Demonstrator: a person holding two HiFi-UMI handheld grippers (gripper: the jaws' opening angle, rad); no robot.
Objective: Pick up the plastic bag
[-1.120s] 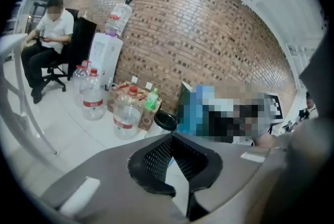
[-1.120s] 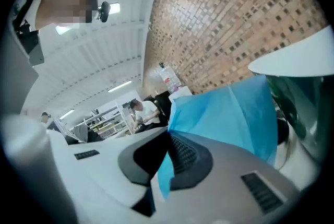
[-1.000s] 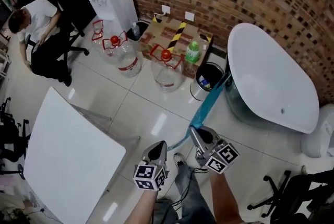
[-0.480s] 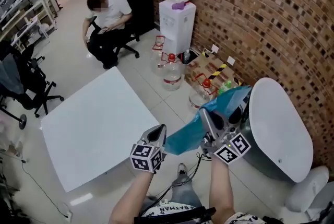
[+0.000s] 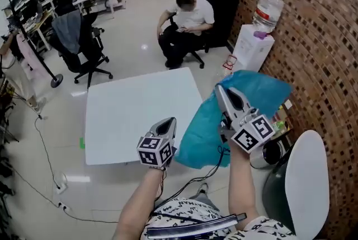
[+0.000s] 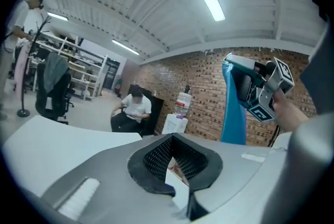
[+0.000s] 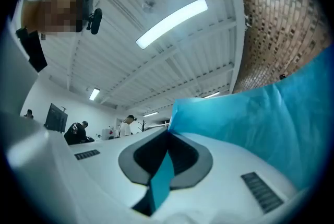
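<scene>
A blue plastic bag (image 5: pixel 202 133) hangs in the air from my right gripper (image 5: pixel 219 88), which is shut on its top edge. In the right gripper view a strip of the bag (image 7: pixel 163 176) is pinched between the jaws of the right gripper (image 7: pixel 167 135), and the rest billows to the right. My left gripper (image 5: pixel 169 121) is just left of the bag, shut and holding nothing. The left gripper view shows the left gripper (image 6: pixel 175 137) with its pads together, and the bag (image 6: pixel 233 109) dangling from the right gripper (image 6: pixel 249 87) beyond.
A white square table (image 5: pixel 131 116) stands ahead of the grippers. Beyond it a person (image 5: pixel 187 23) sits on a chair. A water dispenser (image 5: pixel 253 48) stands by the brick wall (image 5: pixel 316 20). An office chair (image 5: pixel 84 46) is at the left, a white oval table (image 5: pixel 307 183) at the right.
The right gripper has risen with the bag, which now hangs free beside the left gripper. The head view has swung up from the floor and bins to the table and room.
</scene>
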